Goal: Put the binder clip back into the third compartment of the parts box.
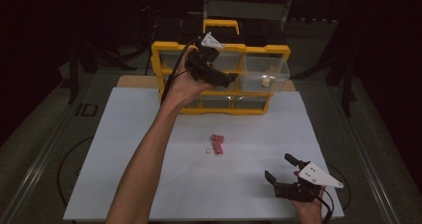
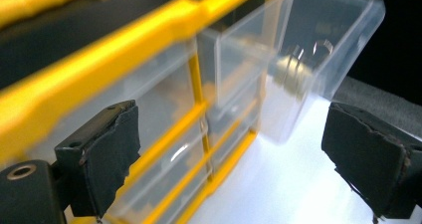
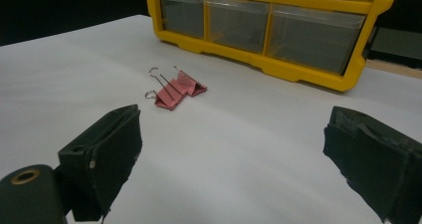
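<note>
White table (image 3: 239, 149): pink binder clips' (image 3: 175, 90) wire handles.

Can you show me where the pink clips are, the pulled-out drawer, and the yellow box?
pink clips (image 3: 176, 90), right gripper view, on the pink body.
pulled-out drawer (image 1: 266, 67), high view, on its clear front wall.
yellow box (image 1: 221, 110), high view, on its bottom yellow rail.

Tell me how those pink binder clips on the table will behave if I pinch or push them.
The binder clips look small and light, so a push would probably slide them across the smooth white table. Their wire handles stick up and may swing or slip from the pads. The folded bodies look stiff enough to grip.
</note>
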Demonstrator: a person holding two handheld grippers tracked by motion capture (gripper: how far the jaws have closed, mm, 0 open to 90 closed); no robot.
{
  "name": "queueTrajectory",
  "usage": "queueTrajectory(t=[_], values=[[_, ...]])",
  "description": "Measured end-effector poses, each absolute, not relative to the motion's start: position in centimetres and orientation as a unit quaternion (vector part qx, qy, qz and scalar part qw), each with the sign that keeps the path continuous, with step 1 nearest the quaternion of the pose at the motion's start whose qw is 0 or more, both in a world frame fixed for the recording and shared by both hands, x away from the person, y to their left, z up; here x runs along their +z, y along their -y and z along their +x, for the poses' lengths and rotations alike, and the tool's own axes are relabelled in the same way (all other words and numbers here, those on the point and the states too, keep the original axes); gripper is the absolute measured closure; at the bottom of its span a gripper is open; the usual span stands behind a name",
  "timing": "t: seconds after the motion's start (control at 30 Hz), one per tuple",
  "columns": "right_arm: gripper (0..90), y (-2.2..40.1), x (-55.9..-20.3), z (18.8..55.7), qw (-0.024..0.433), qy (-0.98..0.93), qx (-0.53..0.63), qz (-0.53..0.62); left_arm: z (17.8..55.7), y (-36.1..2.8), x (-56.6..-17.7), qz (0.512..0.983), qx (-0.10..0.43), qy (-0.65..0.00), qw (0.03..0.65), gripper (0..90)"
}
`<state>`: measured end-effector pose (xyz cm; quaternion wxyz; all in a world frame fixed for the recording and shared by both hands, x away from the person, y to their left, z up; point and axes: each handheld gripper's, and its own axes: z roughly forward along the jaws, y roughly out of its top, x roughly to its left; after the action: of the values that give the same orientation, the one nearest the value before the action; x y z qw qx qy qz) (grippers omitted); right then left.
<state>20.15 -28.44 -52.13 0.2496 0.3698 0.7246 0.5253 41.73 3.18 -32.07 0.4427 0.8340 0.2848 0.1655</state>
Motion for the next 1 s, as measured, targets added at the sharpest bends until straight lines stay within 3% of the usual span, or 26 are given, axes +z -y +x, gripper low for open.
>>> queueTrajectory(t=[1.0], values=[[7.9, 28.2, -52.2, 20.0, 0.247, -0.728, 0.522, 0.368, 37.4, -4.9, -43.5, 0.865, 0.130, -0.274, 0.399, 15.8]])
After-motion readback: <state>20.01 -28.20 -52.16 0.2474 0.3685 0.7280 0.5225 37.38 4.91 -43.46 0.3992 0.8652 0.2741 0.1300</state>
